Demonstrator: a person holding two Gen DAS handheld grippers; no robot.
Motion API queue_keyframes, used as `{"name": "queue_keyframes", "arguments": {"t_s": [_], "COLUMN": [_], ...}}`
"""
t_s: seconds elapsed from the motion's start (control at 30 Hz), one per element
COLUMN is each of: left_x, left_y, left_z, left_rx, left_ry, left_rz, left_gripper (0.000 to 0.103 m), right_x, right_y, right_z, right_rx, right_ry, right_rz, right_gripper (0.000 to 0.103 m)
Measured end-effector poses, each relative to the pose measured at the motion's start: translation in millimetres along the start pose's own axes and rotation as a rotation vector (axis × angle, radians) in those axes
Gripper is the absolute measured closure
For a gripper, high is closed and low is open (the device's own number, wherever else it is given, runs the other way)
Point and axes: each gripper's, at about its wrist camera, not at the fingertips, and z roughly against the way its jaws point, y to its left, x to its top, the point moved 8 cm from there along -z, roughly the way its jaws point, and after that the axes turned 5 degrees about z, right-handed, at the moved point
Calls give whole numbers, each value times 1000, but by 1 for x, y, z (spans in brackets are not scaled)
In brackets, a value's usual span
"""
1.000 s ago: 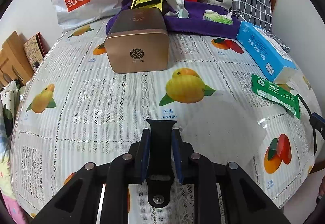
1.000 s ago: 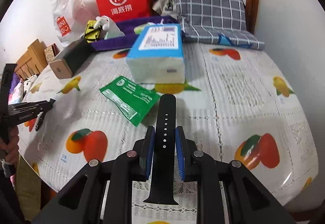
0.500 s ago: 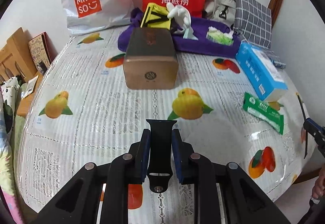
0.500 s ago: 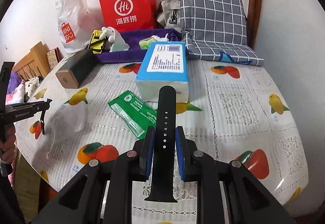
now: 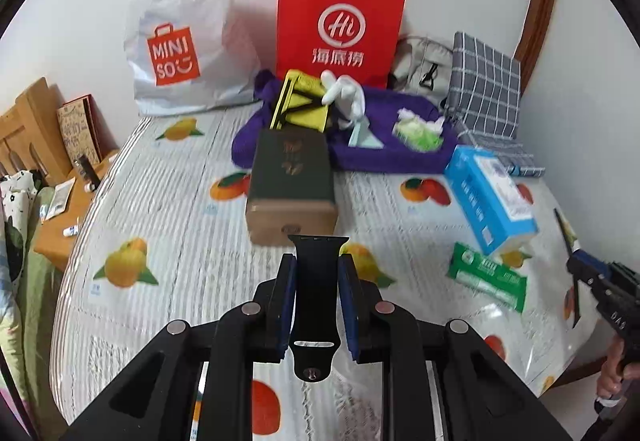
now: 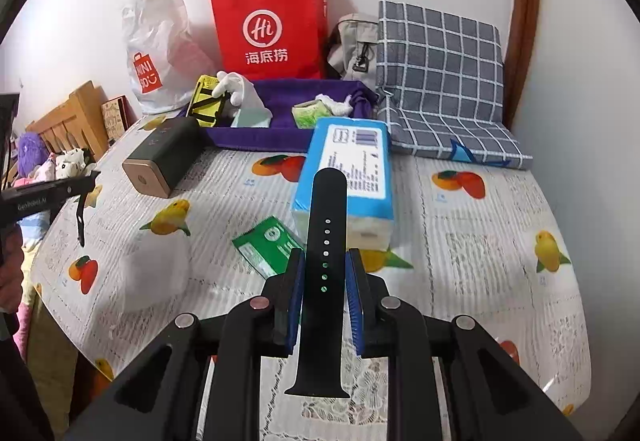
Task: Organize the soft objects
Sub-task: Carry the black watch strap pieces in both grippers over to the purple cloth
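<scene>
Gripping one half of a black watch strap apiece, the two tongs hang above the fruit-print tablecloth (image 6: 460,241) with nothing set down. The left gripper (image 5: 317,283) is clenched on the short strap piece (image 5: 316,305) (the half with the pin stud at its near end), pads pressed against its long edges so the band lies flat along the fingers. The right gripper (image 6: 325,287) is clamped the same way on the long strap piece (image 6: 325,273), the one with the row of holes, whose rounded tip reaches out toward the blue tissue pack (image 6: 348,177). Holding each band by its edges probably keeps the soft rubber from folding or slipping. Both pieces are in the air, well short of the purple tray (image 5: 380,157) at the far side of the table, where a white glove (image 5: 344,97) and other soft bits already lie; that tray looks like the likely destination. A bronze box (image 5: 292,189) stands between the left gripper and the tray, so a path around or over it seems needed
</scene>
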Motion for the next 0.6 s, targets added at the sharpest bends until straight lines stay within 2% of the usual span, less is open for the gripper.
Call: {"name": "queue_keyframes", "arguments": {"t_s": [0.07, 0.6], "left_x": [8, 74], "left_y": [-4, -26], "left_z": [2, 3], "left_rx": [-22, -50], "left_ry": [-6, -65], "left_rz": [3, -17], "left_gripper": [83, 83], "right_x": [6, 82], "right_y": [2, 9], "right_z": [-1, -8], "right_rx": [15, 43], "right_ry": [0, -72], "right_rz": [0, 10], "right_gripper": [83, 83]}}
